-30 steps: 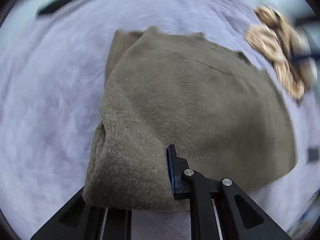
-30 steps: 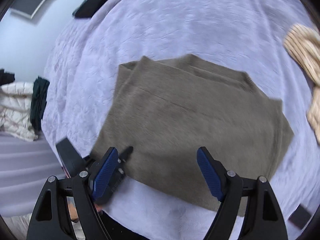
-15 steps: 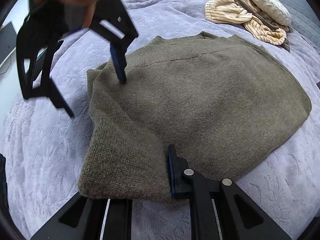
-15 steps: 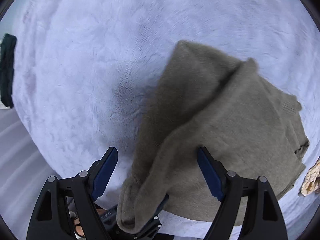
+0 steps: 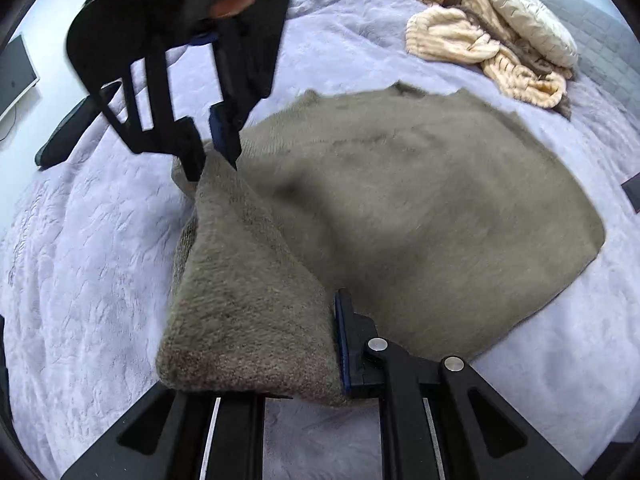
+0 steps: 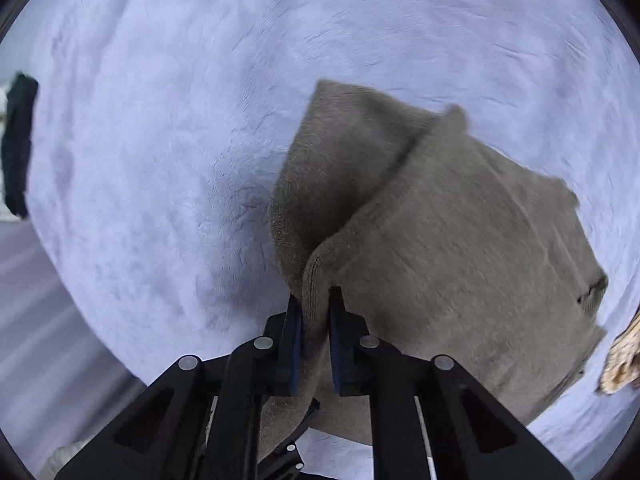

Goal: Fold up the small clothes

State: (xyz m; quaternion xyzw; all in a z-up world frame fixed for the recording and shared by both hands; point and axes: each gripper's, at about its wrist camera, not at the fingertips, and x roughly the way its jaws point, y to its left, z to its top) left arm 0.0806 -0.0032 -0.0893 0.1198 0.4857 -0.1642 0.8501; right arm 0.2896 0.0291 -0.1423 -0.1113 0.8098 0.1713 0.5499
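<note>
An olive-brown knit sweater (image 5: 420,216) lies spread on a lavender bedspread (image 5: 88,264). My left gripper (image 5: 280,344) is shut on its near left corner; the cloth hides the left finger. My right gripper (image 5: 212,152) shows in the left wrist view, shut on the sweater's far left edge and lifting it. In the right wrist view the right gripper (image 6: 314,320) pinches a raised fold of the sweater (image 6: 460,248) between its blue pads, and the rest drapes down to the right.
A pile of cream striped clothes (image 5: 484,40) lies at the far right of the bed. A dark flat object (image 5: 68,136) lies at the bed's left edge. A dark garment (image 6: 16,148) hangs at far left in the right wrist view.
My right gripper has come down onto the sweater's left edge, closed on it and lifted it. My left gripper has kept its hold on the near corner.
</note>
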